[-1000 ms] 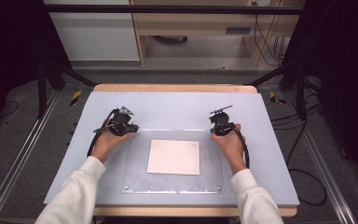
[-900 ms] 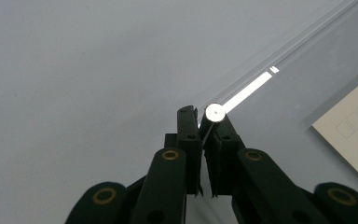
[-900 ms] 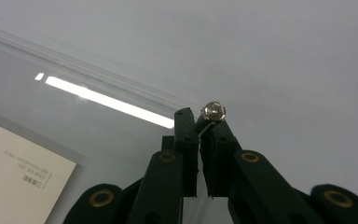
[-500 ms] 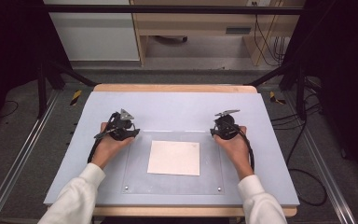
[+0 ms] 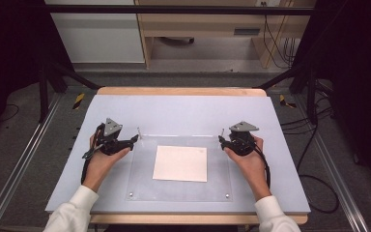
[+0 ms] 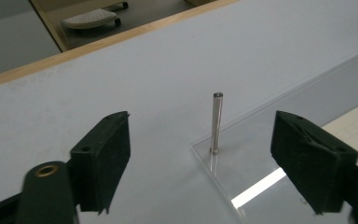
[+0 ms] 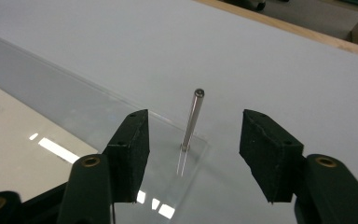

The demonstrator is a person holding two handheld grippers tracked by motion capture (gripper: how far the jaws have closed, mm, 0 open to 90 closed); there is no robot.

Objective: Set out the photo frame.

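From the high view I take the clear plate (image 5: 181,166) as my landmark; it lies flat on the pale desk (image 5: 183,111) with a white sheet (image 5: 180,163) under its middle.

At the plate's far left corner stands the left pin (image 5: 138,131), thin, metal and upright. My left tongs (image 5: 134,139) sit just beside that corner, outside the plate's left edge, pointing toward the pin. In the left gripper view the pin (image 6: 216,122) rises from the plate's corner (image 6: 242,158), ahead of the tips and between the two black jaws, which stand spread well apart; neither touches it. Those jaws have just been opening, and nothing is pinched between them.

The white sheet sits inside the plate, well apart from both pins. Two small studs mark the plate's near corners.

At the plate's far right corner stands the right pin (image 5: 222,131), also upright. My right tongs (image 5: 221,140) are just beside that corner, at the plate's right edge, pointing in toward the pin. In the right gripper view the pin (image 7: 192,119) stands in the plate's corner (image 7: 121,121), centred in the gap and slightly beyond the jaw tips. These jaws are spread too and have just been opening; they clear the pin on both sides and grip nothing.
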